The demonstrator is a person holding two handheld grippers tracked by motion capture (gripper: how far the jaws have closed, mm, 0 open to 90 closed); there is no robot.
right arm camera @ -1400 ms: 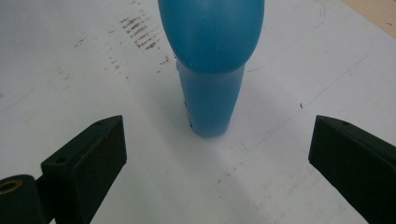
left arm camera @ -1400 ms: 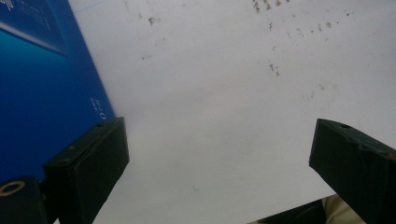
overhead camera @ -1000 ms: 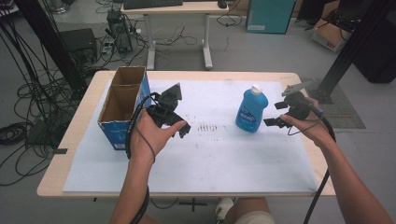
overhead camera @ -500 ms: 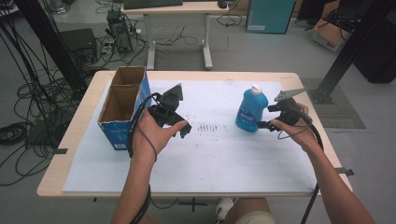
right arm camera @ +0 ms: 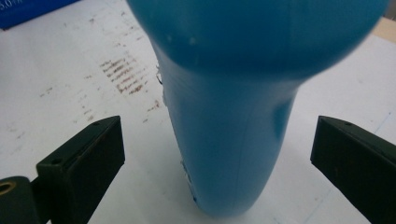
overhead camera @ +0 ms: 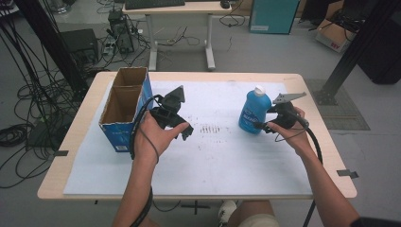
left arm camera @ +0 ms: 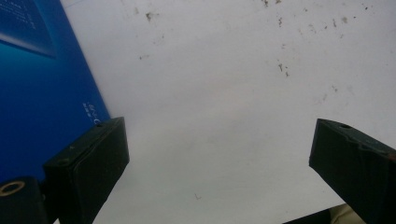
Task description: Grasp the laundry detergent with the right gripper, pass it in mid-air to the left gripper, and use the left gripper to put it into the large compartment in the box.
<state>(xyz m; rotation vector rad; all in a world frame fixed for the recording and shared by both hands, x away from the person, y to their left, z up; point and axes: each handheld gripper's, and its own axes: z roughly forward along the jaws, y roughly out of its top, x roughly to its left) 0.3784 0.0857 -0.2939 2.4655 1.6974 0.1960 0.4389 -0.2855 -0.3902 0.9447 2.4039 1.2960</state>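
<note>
High view: we hold one tool in each hand over a worktop (overhead camera: pixel 85 142) covered by a white sheet (overhead camera: pixel 222 161). Our right tool (overhead camera: pixel 263 126) sits level with the lower body of an upright blue bottle (overhead camera: pixel 254 112), which has a white cap (overhead camera: pixel 258 89) and stands on the right part of the sheet. Our left tool (overhead camera: pixel 185 131) hovers above the sheet just right of an open blue cardboard box (overhead camera: pixel 124 109), which has two compartments and stands at the left edge of the sheet. A patch of dark smudges (overhead camera: pixel 210 128) marks the sheet between the two tools.

Right gripper view: the jaws of our right tool (right arm camera: pixel 212 154) stand wide apart, one on either side of the bottle (right arm camera: pixel 233 116), with clear gaps on both sides; neither jaw touches it. The smudges (right arm camera: pixel 123 77) lie beyond the bottle.

Left gripper view: the jaws of our left tool (left arm camera: pixel 219 158) are likewise spread wide and hold nothing. Bare sheet (left arm camera: pixel 224 93) lies between them, and the blue wall of the box (left arm camera: pixel 42 88) runs close alongside one jaw.
</note>
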